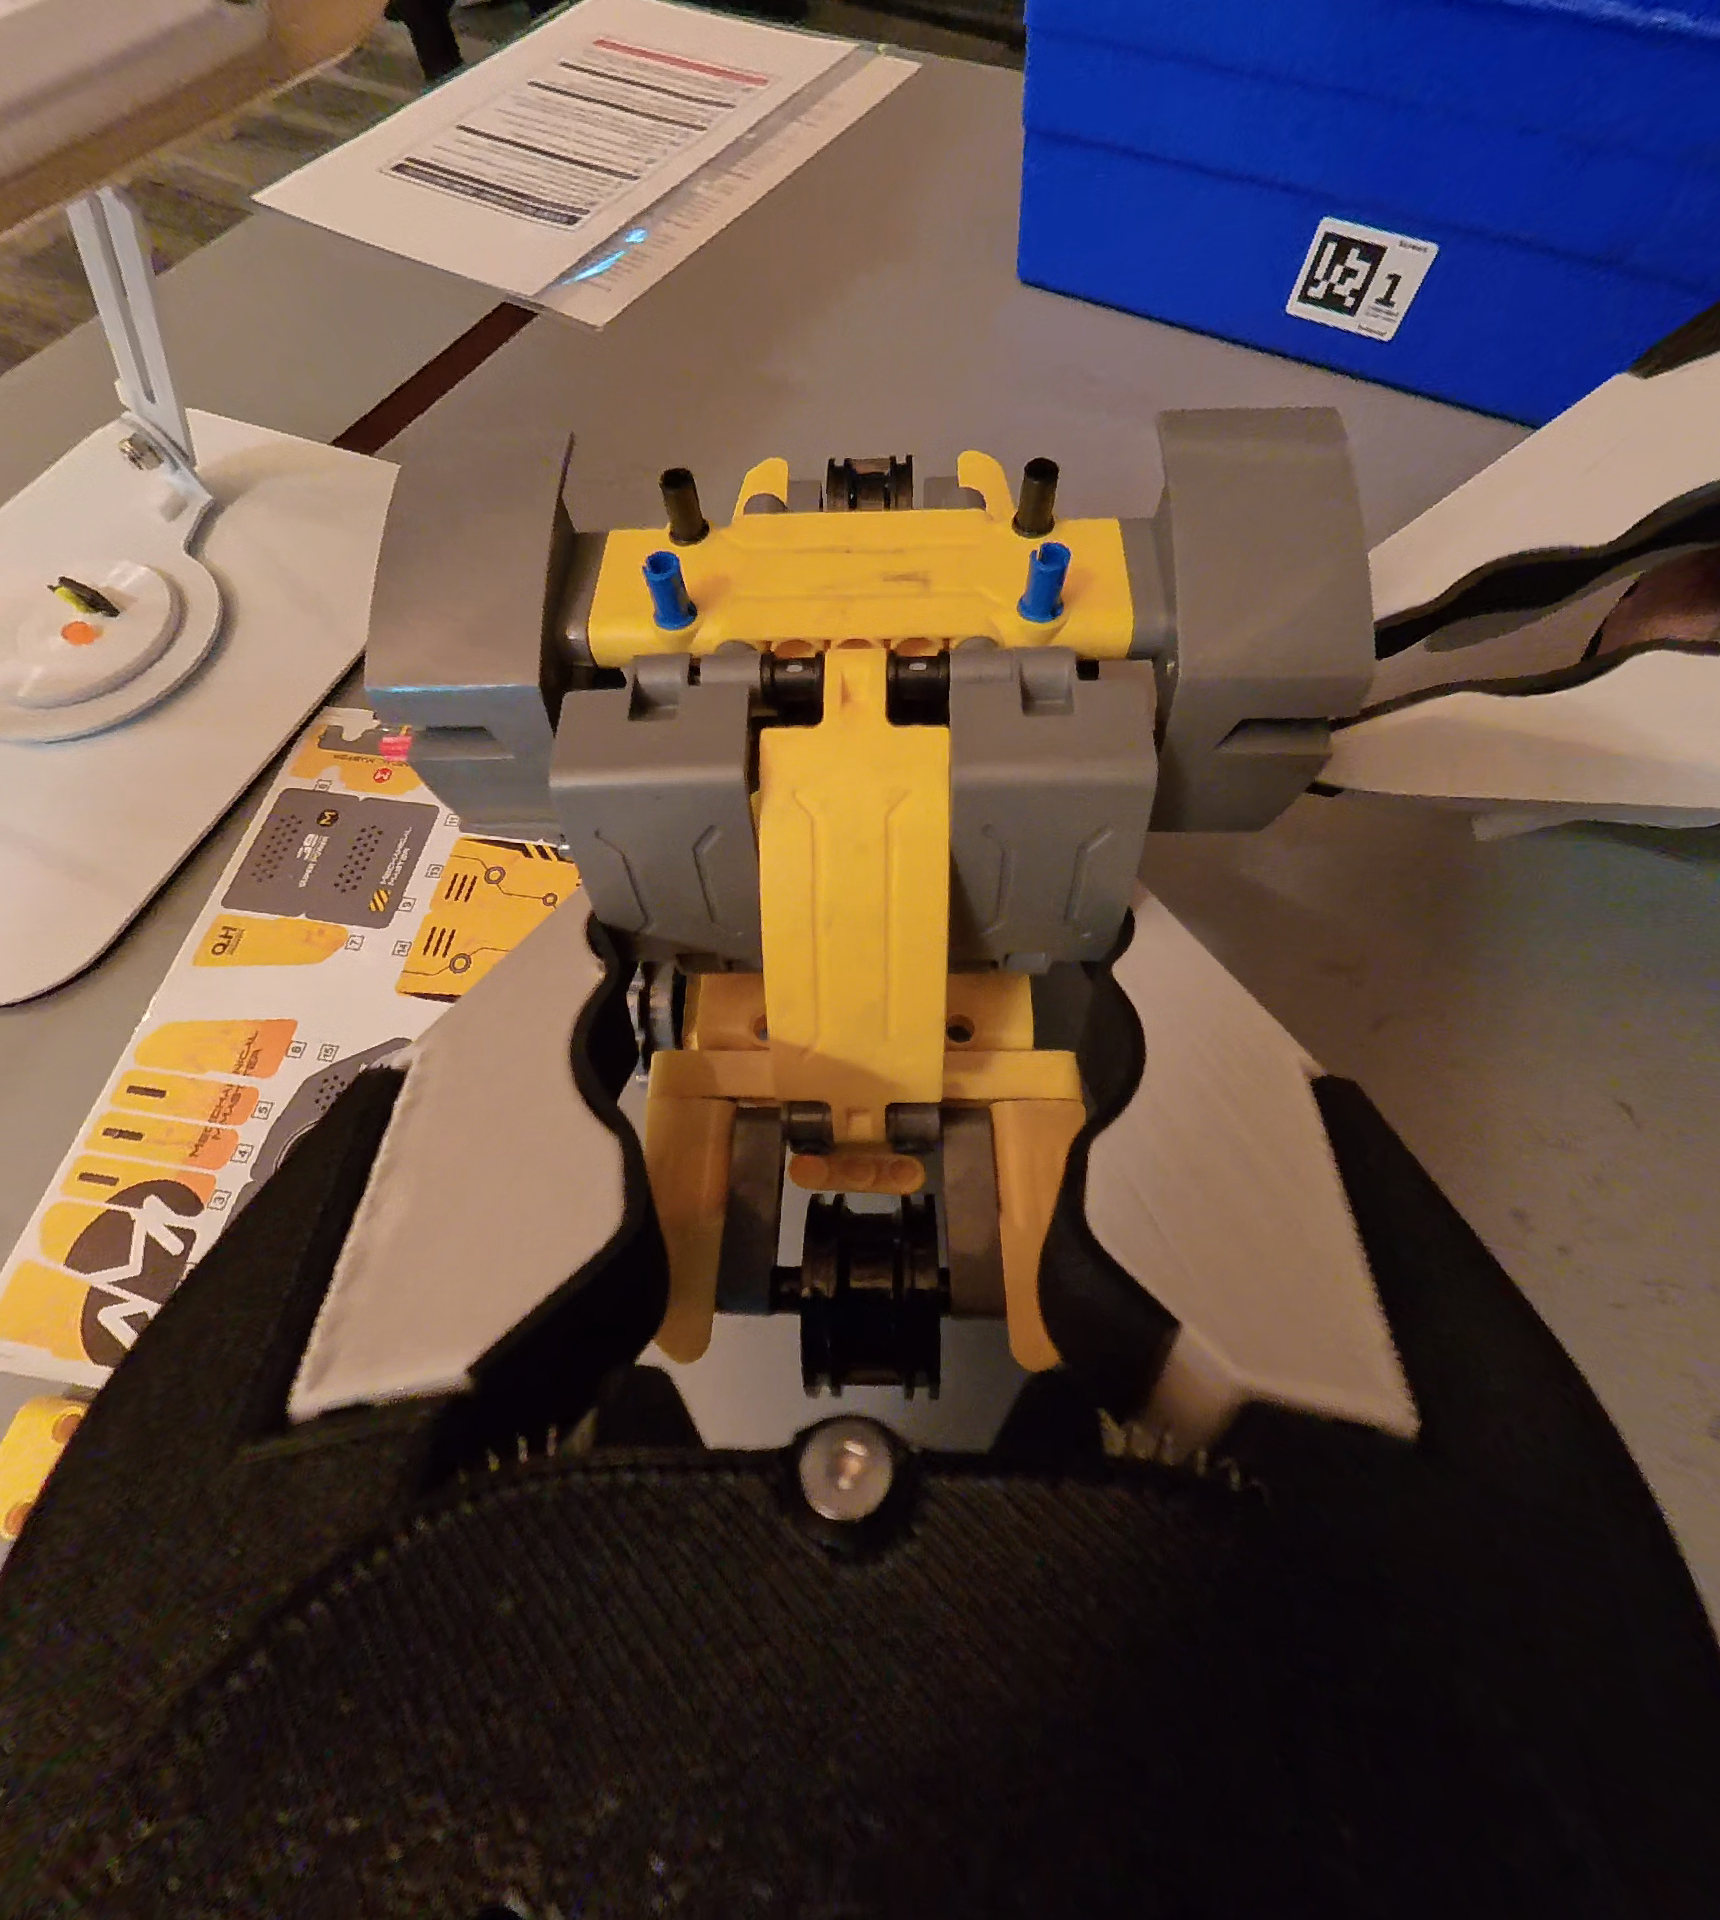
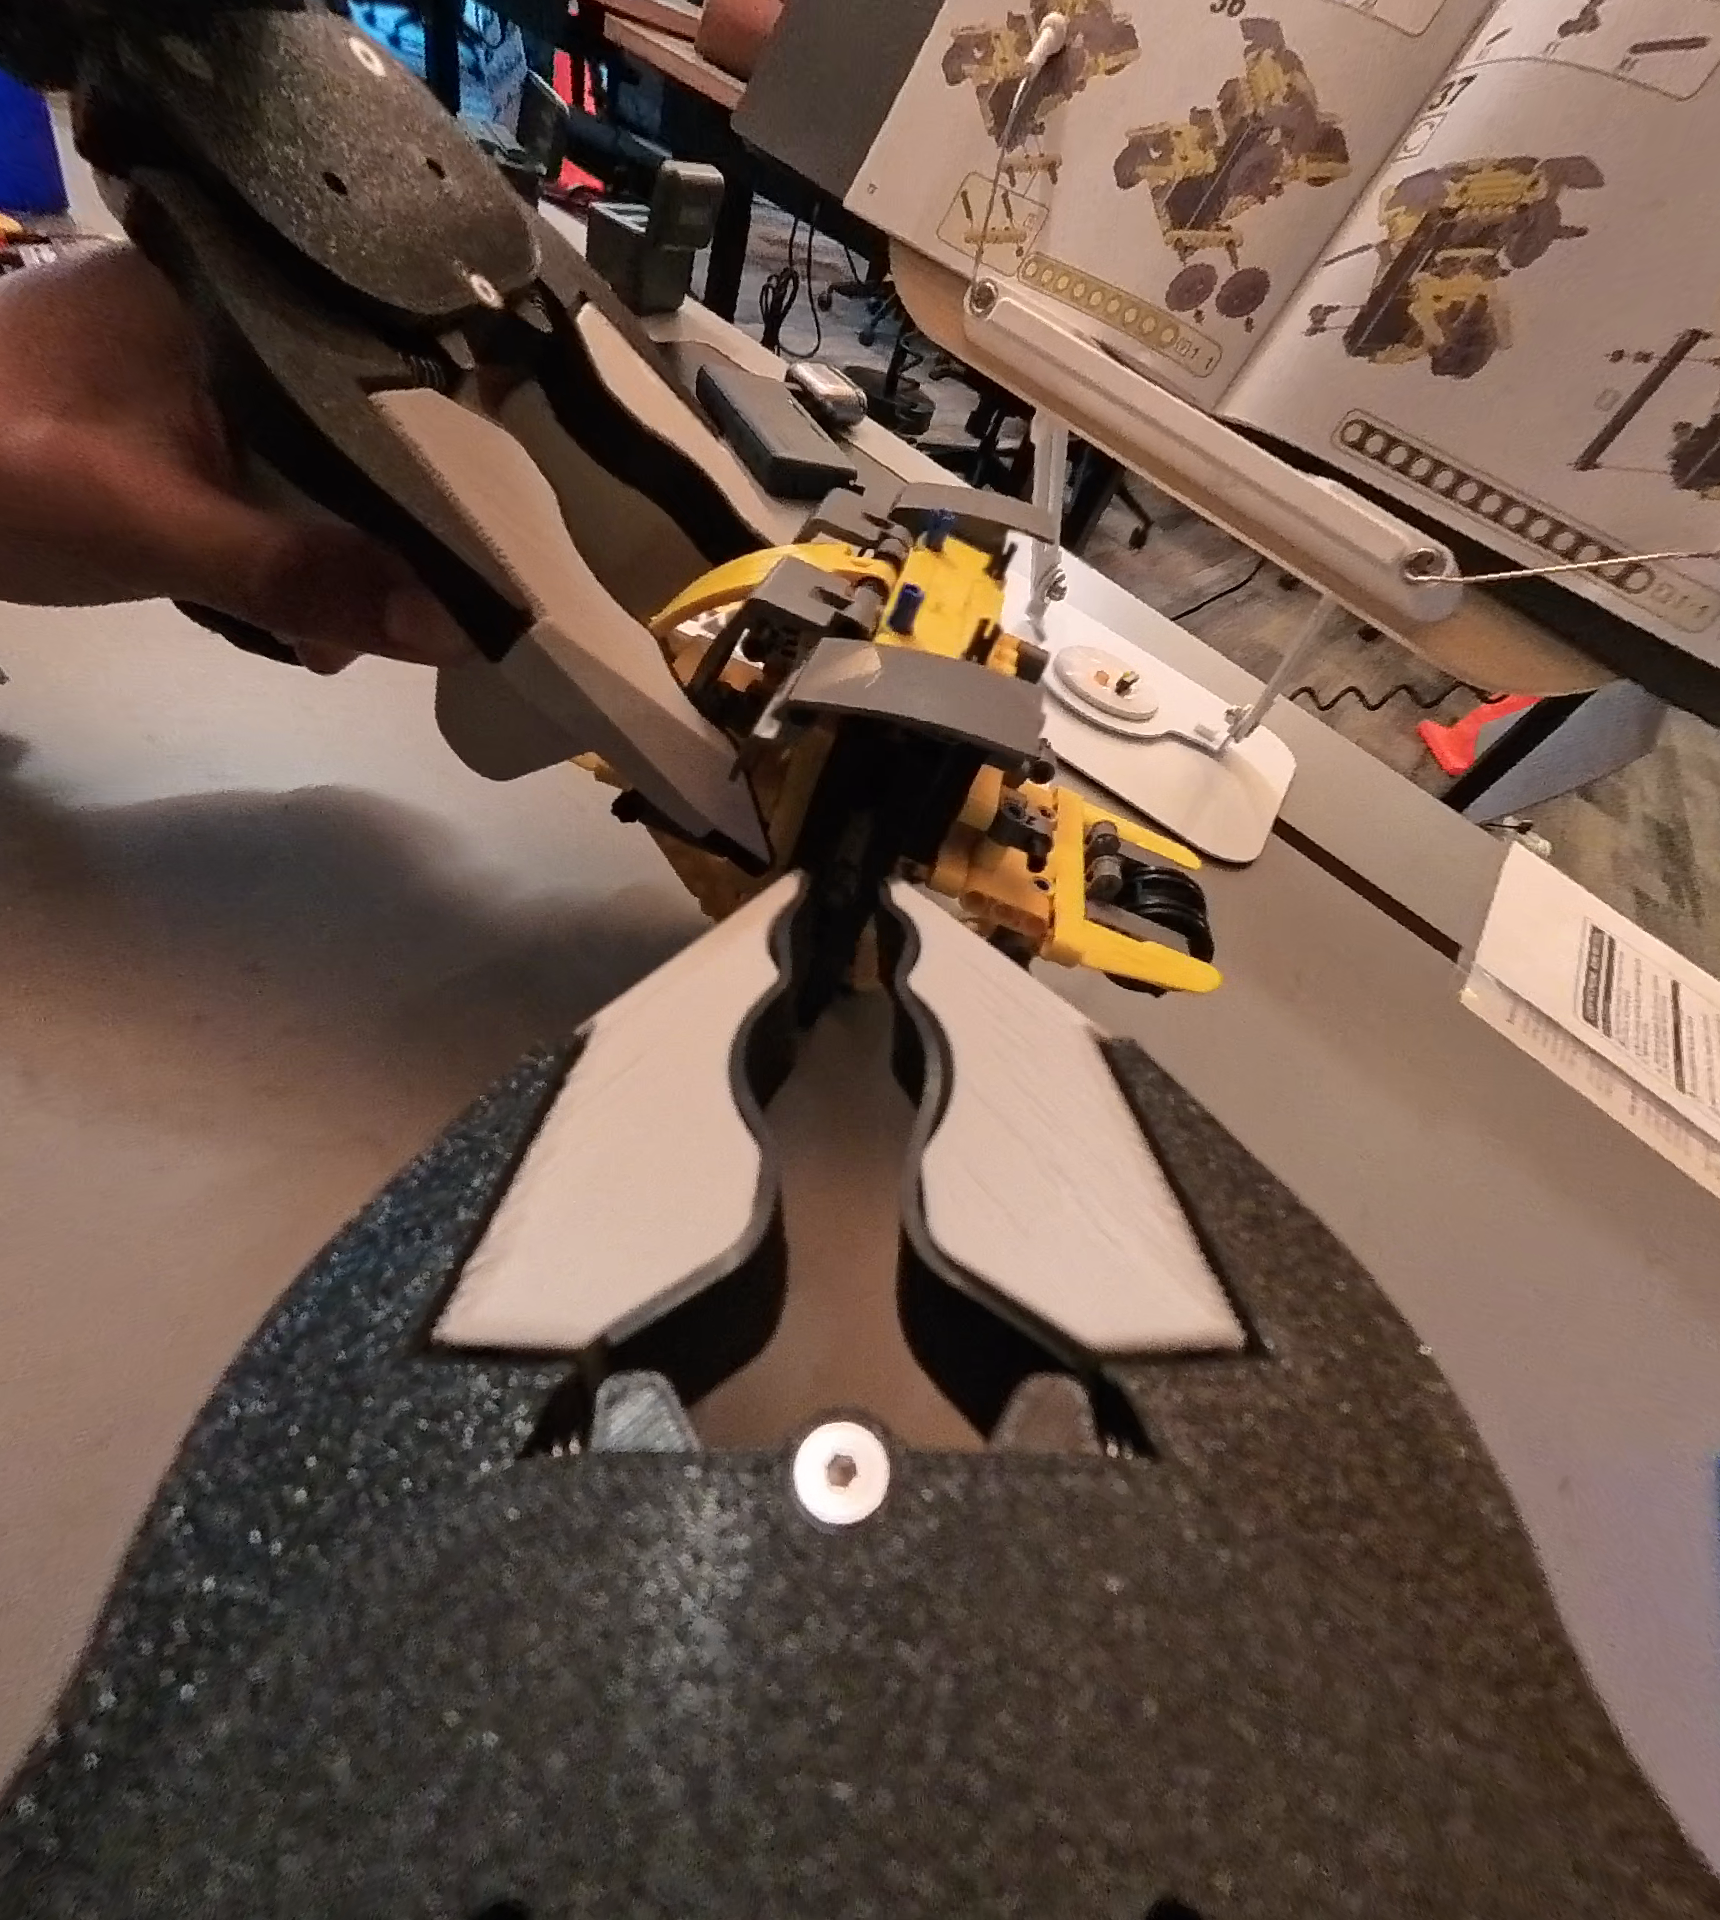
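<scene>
A yellow and grey brick-built vehicle model (image 1: 856,790) with blue and black pegs on top is held above the grey table (image 1: 1458,1091). My left gripper (image 1: 851,935) is shut on the model's narrow yellow body, one finger on each side. My right gripper (image 2: 840,904) is closed on a dark part at the model's (image 2: 897,665) side, under a grey panel. In the left wrist view the right gripper (image 1: 1344,727) comes in from the right and meets the grey side panel. In the right wrist view the left gripper (image 2: 721,821), held by a hand (image 2: 108,457), grips the model from the upper left.
A blue bin (image 1: 1355,125) with a black-and-white marker tag stands at the back right. A white stand base (image 1: 56,675), a sticker sheet (image 1: 243,1049), a printed page (image 1: 575,135) and a loose yellow piece (image 1: 14,1465) lie to the left. An open instruction booklet (image 2: 1407,260) rests on the stand.
</scene>
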Demonstrator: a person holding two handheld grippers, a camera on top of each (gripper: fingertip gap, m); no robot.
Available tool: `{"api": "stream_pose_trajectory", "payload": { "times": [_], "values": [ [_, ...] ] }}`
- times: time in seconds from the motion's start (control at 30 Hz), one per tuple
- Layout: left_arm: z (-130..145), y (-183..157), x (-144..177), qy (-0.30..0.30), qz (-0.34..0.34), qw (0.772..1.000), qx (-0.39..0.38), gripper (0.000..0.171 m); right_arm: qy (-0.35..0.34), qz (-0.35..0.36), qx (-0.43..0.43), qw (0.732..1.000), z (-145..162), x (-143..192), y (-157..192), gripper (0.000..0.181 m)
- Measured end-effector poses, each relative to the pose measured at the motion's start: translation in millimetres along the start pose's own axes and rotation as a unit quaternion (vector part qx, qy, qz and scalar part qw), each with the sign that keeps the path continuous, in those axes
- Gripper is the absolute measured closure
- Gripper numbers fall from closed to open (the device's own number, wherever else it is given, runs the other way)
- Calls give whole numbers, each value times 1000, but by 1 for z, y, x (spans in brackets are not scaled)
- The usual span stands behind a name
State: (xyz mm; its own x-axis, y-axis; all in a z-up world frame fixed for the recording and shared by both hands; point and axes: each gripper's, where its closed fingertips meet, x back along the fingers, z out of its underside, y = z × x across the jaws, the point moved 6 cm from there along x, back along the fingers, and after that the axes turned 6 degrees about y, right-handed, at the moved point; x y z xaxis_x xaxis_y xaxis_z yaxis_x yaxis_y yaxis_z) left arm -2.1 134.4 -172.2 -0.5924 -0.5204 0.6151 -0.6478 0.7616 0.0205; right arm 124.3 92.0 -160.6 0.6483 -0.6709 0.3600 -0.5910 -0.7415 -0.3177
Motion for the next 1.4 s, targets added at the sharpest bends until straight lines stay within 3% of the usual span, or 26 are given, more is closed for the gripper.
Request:
{"api": "stream_pose_trajectory", "payload": {
  "times": [1.4],
  "values": [
    [1,-1,0,-5,14,1000,8,87,10,6,-35,999,-6,-26,-4,174]
  ]
}}
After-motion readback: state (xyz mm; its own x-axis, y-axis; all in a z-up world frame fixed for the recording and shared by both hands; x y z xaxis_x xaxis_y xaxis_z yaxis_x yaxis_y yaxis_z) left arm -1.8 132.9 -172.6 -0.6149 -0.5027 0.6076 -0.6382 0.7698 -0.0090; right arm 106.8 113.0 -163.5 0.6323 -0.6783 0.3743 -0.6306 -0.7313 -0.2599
